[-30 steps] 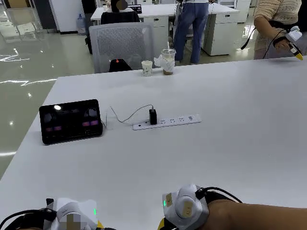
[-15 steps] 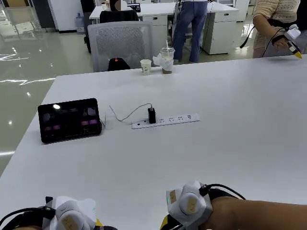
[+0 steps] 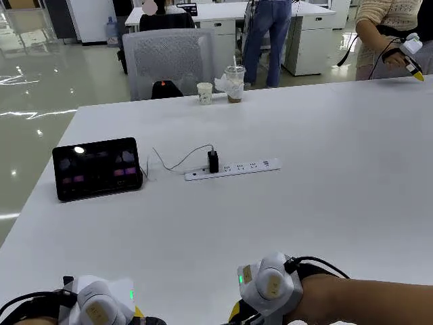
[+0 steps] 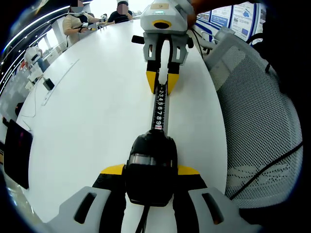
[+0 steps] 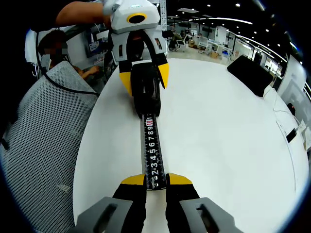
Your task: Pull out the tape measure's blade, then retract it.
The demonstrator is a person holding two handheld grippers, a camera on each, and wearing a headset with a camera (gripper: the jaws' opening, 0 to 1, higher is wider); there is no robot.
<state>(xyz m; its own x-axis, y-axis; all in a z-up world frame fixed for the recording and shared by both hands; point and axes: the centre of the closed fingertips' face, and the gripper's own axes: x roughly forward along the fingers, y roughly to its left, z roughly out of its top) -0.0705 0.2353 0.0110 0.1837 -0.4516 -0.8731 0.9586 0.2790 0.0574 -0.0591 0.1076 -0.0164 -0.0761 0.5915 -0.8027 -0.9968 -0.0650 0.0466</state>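
One black case (image 4: 151,155): left tongs (image 4: 150,171) clamp | numbered blade tip (image 5: 154,177) (white): right tongs (image 5: 156,184) pinch

Blade (image 4: 159,109) drawn out over the table (image 4: 97,111)
The left gripper (image 4: 150,171) clamps the black case (image 4: 151,155) nearby; farther off, the right gripper's (image 4: 163,82) yellow-tipped jaws pinch the blade's end.

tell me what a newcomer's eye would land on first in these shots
The numbered blade stretched low over the white table between two grippers: the left gripper clamps the black tape measure, and the right gripper pinches the blade's tip. In the head view, a dark tablet and a white power strip sit farther out on the table.
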